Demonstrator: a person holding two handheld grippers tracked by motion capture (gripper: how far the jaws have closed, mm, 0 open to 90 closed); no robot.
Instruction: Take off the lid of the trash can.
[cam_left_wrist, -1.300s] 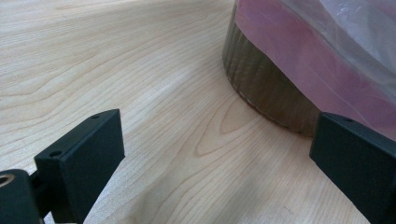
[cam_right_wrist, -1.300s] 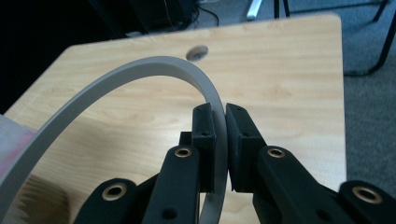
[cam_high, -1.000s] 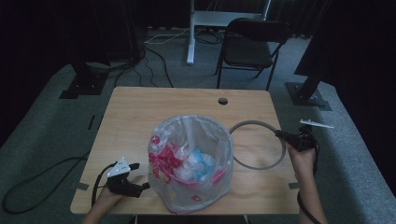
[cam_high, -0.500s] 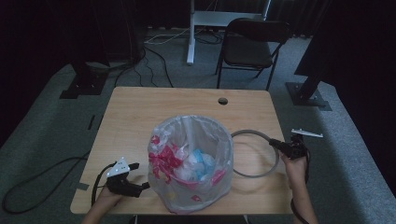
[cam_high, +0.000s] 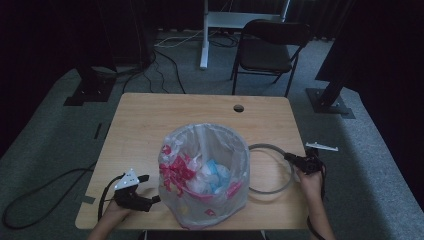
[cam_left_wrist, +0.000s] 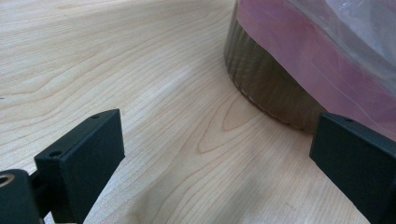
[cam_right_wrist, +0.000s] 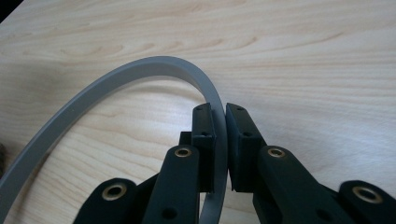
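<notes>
A round bin (cam_high: 205, 172) lined with a clear and pink plastic bag stands at the table's front middle, with white, blue and red scraps inside. Right of it a grey ring (cam_high: 270, 169) lies low over the wood. My right gripper (cam_high: 291, 158) is shut on the ring's right side; in the right gripper view the jaws pinch the grey band (cam_right_wrist: 212, 100) between them at my right gripper (cam_right_wrist: 219, 112). My left gripper (cam_high: 150, 200) rests on the table left of the bin, open, with bare wood between its jaws (cam_left_wrist: 210, 149) and the bin's base (cam_left_wrist: 266, 88) just ahead.
The wooden table (cam_high: 150, 125) has a cable hole (cam_high: 238, 108) near its far edge. A black folding chair (cam_high: 265, 50) and a white desk frame (cam_high: 205, 35) stand beyond it on grey carpet. A cable (cam_high: 40, 190) trails on the floor at the left.
My right gripper has come down and toward the table's front with the grey ring, which now sits lower beside the bin. The left gripper has stayed where it was.
</notes>
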